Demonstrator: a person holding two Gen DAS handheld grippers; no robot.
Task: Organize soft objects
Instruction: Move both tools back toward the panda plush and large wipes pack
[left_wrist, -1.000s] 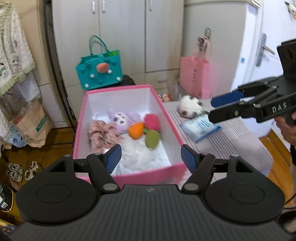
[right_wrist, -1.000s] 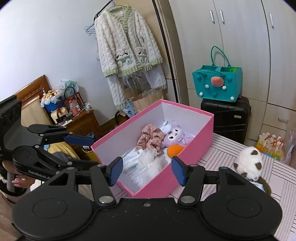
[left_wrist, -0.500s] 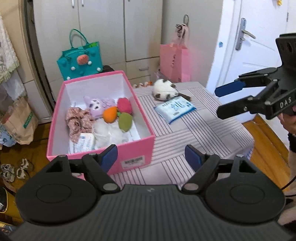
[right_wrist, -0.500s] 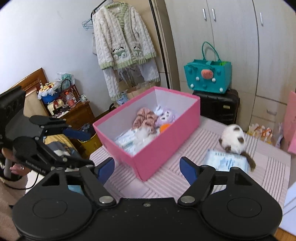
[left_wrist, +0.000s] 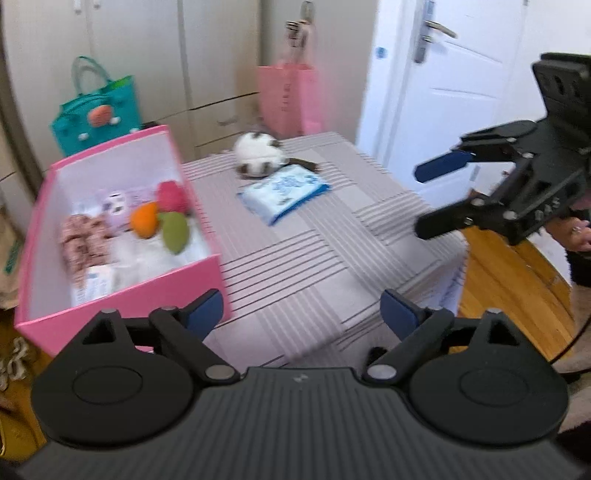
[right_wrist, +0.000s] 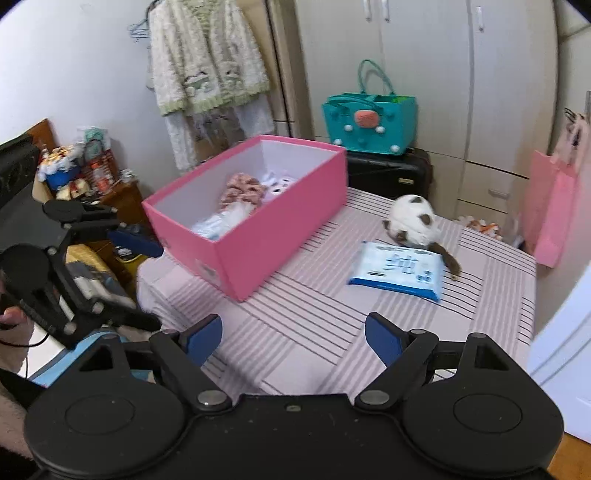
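A pink box (left_wrist: 122, 291) (right_wrist: 266, 236) stands at the left of the striped table (left_wrist: 314, 251) (right_wrist: 306, 325). It holds a pink scrunchie (left_wrist: 79, 236), a purple plush (left_wrist: 118, 203), and orange, green and red soft toys (left_wrist: 162, 221). A white-and-brown plush cat (left_wrist: 258, 157) (right_wrist: 413, 221) and a blue wipes pack (left_wrist: 284, 192) (right_wrist: 399, 269) lie on the table to the right of the box. My left gripper (left_wrist: 303, 314) (right_wrist: 140, 280) is open and empty, near the table's front. My right gripper (right_wrist: 293, 338) (left_wrist: 432, 199) is open and empty, off the table's right edge.
A teal tote (right_wrist: 369, 125) sits on a black suitcase (right_wrist: 391, 173) behind the box. A pink paper bag (left_wrist: 288, 99) hangs by the wardrobe. A white door (left_wrist: 443, 92) is at the right. A cardigan (right_wrist: 207, 66) hangs at the left, over a cluttered side table (right_wrist: 81, 173).
Both grippers have drawn back from the box and swung right. The cat and wipes pack now sit more central in both views. Both grippers stay open.
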